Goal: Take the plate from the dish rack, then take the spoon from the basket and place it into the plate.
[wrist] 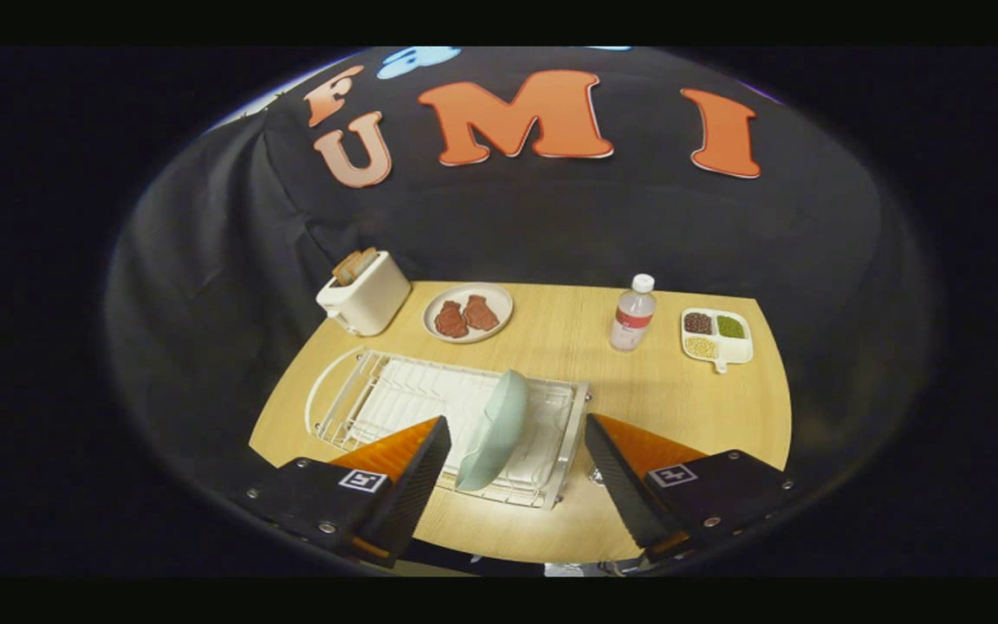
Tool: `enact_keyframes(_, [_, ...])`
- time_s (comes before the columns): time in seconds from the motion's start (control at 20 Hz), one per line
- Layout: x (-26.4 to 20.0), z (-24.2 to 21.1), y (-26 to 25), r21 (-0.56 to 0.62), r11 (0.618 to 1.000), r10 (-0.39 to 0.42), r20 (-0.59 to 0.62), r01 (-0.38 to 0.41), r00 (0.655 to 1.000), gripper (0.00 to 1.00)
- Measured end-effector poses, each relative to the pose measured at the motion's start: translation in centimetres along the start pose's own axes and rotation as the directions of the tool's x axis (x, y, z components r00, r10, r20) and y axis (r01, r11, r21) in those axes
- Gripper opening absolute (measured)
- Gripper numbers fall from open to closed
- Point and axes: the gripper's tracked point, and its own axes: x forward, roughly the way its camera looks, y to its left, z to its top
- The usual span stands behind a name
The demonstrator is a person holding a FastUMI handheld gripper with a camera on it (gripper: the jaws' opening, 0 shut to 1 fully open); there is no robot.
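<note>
Tool (512, 472) fingers spread wide, holding nothing. Pale green round plate (492, 431) stands on edge in white wire dish rack (360, 390) on wooden table (690, 407), btwn the fingers, untouched.

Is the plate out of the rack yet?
Not yet. The pale green plate stands on edge in the white dish rack, between the open gripper fingers, which do not touch it. Lifting it out and the whole spoon step are left.
</note>
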Motion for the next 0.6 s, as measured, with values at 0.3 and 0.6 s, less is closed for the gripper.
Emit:
enact_keyframes(0.3, [3.5,-0.7,1.1,-0.042,0.999,-0.029,-0.123,0.024,0.992,0.88])
enact_keyframes(0.6, [7.2,-2.9,1.0,-0.029,0.996,-0.085,-0.266,0.08,0.96,0.78])
